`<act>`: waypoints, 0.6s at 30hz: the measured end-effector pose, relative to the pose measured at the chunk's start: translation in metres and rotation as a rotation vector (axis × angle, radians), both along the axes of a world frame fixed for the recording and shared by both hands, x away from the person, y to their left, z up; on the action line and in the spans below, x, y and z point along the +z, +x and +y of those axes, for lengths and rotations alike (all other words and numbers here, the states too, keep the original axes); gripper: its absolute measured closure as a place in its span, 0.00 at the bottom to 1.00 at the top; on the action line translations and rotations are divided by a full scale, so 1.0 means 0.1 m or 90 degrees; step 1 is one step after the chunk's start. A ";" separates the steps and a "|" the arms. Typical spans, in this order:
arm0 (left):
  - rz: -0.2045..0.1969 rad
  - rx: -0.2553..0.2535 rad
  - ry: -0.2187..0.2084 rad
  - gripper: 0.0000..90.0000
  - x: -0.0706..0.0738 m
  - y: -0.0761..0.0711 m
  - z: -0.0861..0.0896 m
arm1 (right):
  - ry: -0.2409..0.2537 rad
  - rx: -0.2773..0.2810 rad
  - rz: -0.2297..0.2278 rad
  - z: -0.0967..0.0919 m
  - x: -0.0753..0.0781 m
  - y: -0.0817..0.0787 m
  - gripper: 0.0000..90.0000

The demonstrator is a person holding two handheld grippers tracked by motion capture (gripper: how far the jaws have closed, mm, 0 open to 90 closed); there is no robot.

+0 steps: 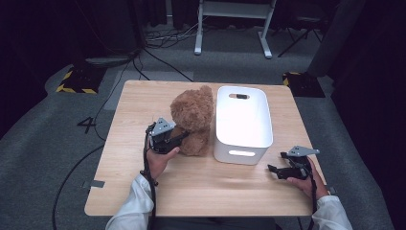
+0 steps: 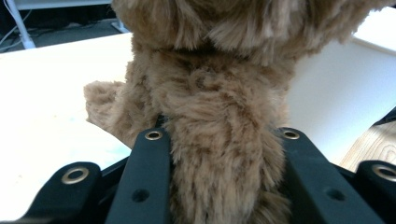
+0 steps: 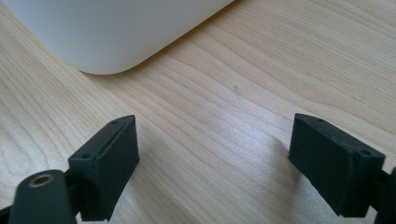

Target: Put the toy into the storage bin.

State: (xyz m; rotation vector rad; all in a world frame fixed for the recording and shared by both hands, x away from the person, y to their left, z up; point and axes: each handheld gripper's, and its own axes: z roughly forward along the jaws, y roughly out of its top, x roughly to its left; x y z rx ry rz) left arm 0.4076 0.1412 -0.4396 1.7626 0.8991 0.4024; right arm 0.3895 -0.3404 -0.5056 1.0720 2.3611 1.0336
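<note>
1 fuzzy brown teddy bear [image 2: 219, 116] clamped in left gripper [image 2: 219, 154], smooth rounded white bin [image 1: 243, 122], right gripper [image 3: 215, 158] wide apart

A dark figure "4" [image 1: 87, 124] is marked on the grey floor [image 1: 43, 143], left of the surface. Nothing else can be read.

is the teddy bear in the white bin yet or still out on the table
Out. The teddy bear sits on the table beside the white bin, the left gripper clamped on it.
</note>
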 end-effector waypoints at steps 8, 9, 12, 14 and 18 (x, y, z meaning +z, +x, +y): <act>-0.015 -0.006 -0.016 0.78 0.10 -0.01 0.00 | -0.001 0.000 0.000 0.00 0.00 0.00 0.18; -0.018 -0.007 -0.019 0.78 0.12 -0.01 0.00 | -0.001 0.000 0.000 0.00 0.00 0.00 0.18; -0.022 -0.012 -0.020 0.78 0.17 -0.02 -0.02 | -0.001 0.000 0.000 0.00 0.00 0.00 0.18; -0.023 -0.015 -0.025 0.78 0.20 -0.01 -0.03 | -0.001 0.000 0.000 0.00 0.00 0.00 0.18; -0.028 -0.015 -0.030 0.78 0.27 0.00 -0.04 | -0.001 0.000 0.000 0.00 0.00 0.00 0.18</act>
